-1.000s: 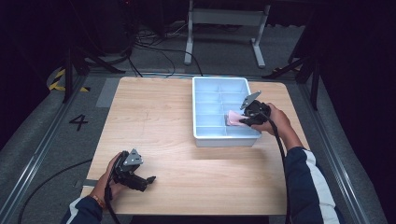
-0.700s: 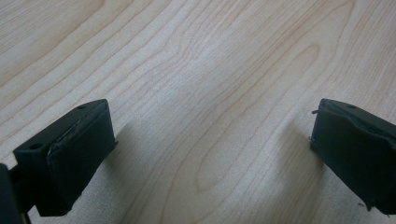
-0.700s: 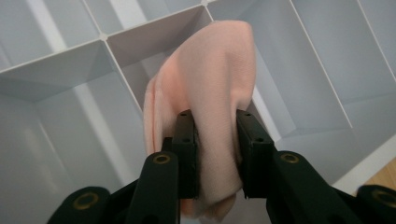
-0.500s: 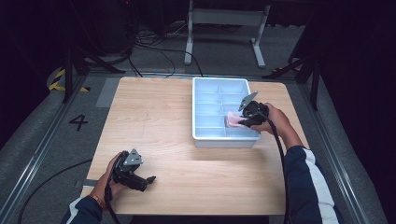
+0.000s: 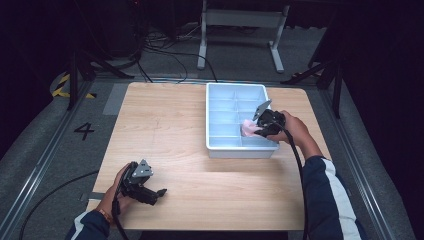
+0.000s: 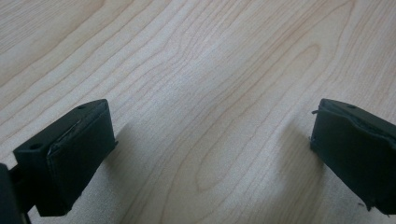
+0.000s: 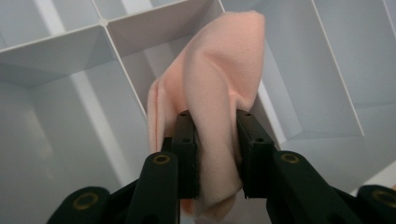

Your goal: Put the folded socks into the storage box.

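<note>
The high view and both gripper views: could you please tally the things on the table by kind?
Grippers: 2, left gripper and right gripper
Pink cloth: 1
White divided tray: 1
Total: 4

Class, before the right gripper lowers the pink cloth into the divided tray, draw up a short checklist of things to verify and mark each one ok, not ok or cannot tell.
1. Right gripper shut on the pink cloth: ok, jaws pinch a fold.
2. Cloth above the tray: ok.
3. Cloth centred over one compartment: not ok, in the right gripper view it hangs across a divider.
4. Target compartment free of other items: cannot tell, the cloth hides part of it.
5. Left gripper out of the way: ok, open, resting on the table, apart from the tray.
</note>
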A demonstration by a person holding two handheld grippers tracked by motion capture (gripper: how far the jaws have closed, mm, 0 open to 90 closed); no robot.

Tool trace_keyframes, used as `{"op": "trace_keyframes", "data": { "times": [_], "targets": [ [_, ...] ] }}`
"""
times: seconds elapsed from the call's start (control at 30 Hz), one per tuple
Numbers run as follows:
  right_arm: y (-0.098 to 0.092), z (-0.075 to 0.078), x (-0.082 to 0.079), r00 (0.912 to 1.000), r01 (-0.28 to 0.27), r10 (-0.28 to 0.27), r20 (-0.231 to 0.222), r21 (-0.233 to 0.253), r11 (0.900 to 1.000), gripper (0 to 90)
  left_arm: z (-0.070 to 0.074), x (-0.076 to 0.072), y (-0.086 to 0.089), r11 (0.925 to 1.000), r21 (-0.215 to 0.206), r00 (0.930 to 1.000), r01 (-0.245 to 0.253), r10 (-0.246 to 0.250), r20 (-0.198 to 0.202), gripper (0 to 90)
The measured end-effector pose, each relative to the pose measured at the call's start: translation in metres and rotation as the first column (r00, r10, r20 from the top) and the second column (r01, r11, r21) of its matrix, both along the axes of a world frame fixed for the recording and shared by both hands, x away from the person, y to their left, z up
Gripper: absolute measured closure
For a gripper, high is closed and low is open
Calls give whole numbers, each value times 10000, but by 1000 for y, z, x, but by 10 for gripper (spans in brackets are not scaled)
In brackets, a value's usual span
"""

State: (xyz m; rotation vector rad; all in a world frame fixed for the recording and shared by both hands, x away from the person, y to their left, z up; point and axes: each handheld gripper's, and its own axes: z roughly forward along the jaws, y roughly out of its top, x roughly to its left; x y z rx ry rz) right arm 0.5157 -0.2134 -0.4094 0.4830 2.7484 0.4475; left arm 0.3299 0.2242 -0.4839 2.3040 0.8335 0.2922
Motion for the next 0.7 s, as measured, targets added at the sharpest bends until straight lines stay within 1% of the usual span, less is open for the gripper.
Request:
{"op": "trace_keyframes", "data": {
  "times": [0.07, 0.13, 0.23, 0.27, 0.37, 0.53, 0.7],
  "targets": [
    [1, -1, 0, 10000, 41, -41, -9, -26, 10000, 721, 0, 0, 0, 10000, -1, 10000, -1, 1, 0, 0],
    [4, -3, 2, 9999, 87, -88, -53, -249, 9997, 722, 0, 0, 0, 10000, -3, 10000, -1, 1, 2, 0],
    [10, -10, 4, 9999, 127, -132, -58, -749, 9971, 722, 0, 0, 0, 10000, -4, 10000, -3, 3, 1, 0],
    [11, -12, 5, 9999, 128, -135, -78, -834, 9964, 721, 0, 0, 0, 10000, -1, 10000, 0, 0, 2, 0],
    [12, -16, 8, 9994, 175, -200, -275, -900, 9958, 720, 0, 0, 0, 10000, -6, 10000, -2, 2, -2, 0],
    [13, -16, 9, 9989, 245, -280, -367, -913, 9955, 719, 0, 0, 0, 10000, -3, 10000, 0, 0, -2, 0],
    [14, -16, 10, 9988, 248, -291, -391, -1067, 9940, 715, 0, 0, 0, 10000, -2, 10000, -2, 2, 0, 0]
  ]
}}
